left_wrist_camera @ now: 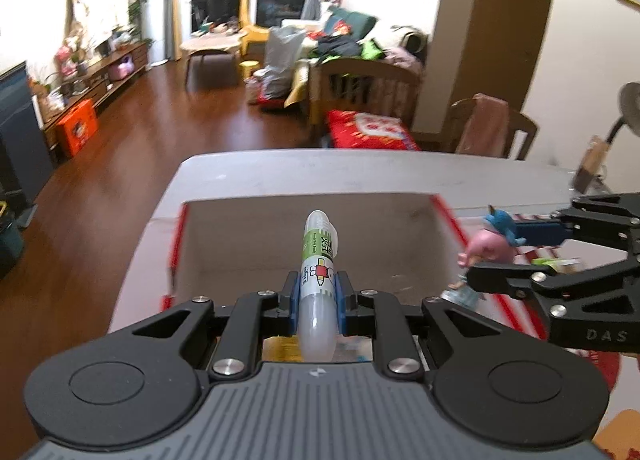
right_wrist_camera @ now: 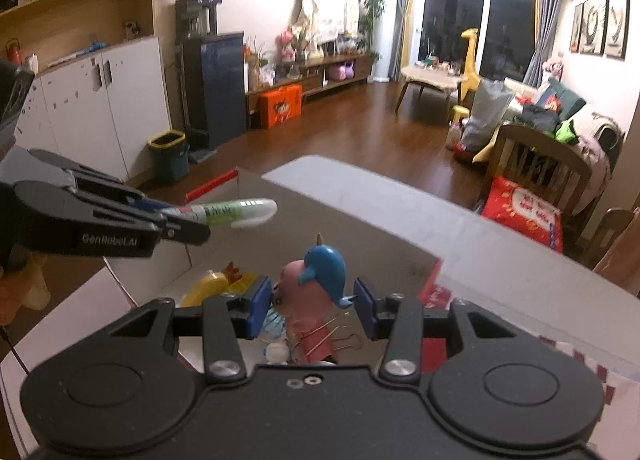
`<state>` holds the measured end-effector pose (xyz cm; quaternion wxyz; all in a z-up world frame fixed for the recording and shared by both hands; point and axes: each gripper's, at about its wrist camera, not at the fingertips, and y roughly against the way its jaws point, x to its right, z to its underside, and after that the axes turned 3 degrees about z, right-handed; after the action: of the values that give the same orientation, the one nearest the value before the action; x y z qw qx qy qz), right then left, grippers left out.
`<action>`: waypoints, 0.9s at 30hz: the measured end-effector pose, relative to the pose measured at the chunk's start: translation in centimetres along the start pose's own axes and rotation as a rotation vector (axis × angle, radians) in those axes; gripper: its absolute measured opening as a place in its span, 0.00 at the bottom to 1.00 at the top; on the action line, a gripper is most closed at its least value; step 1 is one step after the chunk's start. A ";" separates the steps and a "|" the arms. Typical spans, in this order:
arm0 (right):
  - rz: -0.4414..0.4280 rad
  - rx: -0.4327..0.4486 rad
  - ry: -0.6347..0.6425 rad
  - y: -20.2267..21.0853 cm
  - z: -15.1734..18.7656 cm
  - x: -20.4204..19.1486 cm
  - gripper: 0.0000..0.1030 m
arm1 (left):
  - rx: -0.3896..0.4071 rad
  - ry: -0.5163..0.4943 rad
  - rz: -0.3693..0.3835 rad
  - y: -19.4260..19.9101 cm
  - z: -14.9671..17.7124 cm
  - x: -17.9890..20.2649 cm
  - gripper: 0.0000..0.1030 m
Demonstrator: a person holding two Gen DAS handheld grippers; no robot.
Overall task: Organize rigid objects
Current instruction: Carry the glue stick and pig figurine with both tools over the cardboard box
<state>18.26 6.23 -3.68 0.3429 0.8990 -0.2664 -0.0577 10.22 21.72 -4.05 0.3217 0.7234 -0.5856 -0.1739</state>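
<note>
My left gripper (left_wrist_camera: 318, 292) is shut on a clear marker tube with a green label (left_wrist_camera: 318, 252), which points forward over an open cardboard box (left_wrist_camera: 248, 236) with red-taped edges. The right gripper (left_wrist_camera: 500, 256) hovers at the box's right rim. In the right wrist view, the right gripper (right_wrist_camera: 312, 302) is shut on a pink pig figure in a blue horned hat (right_wrist_camera: 316, 272), held above the box (right_wrist_camera: 360, 228). To its left, the left gripper (right_wrist_camera: 180, 218) holds the marker (right_wrist_camera: 236, 212) level over the box.
The box stands on a white table (right_wrist_camera: 480, 244). Inside it lie a yellow toy (right_wrist_camera: 212, 284), a binder clip (right_wrist_camera: 348, 340) and other small items. Wooden chairs (left_wrist_camera: 492, 128) and a red cushion (left_wrist_camera: 368, 130) stand beyond the table's far edge.
</note>
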 end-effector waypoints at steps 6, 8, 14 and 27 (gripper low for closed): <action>-0.017 -0.079 0.013 -3.0 0.5 -1.7 0.43 | -0.041 0.031 -0.029 -2.3 0.3 -3.2 0.16; -0.019 -0.106 0.022 -4.0 0.7 -2.2 0.43 | -0.053 0.030 -0.044 -3.1 0.4 -3.6 0.16; -0.020 -0.179 0.034 -6.4 1.1 -3.2 0.43 | -0.095 0.013 -0.070 -5.4 0.1 -3.7 0.16; -0.023 -0.256 0.032 -8.4 1.4 -3.4 0.43 | -0.198 0.002 -0.079 -8.2 -0.5 -3.3 0.16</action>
<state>18.67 12.46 -10.44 0.4584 0.8516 -0.2413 -0.0808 15.68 25.90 -9.58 0.3849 0.7108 -0.5363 -0.2428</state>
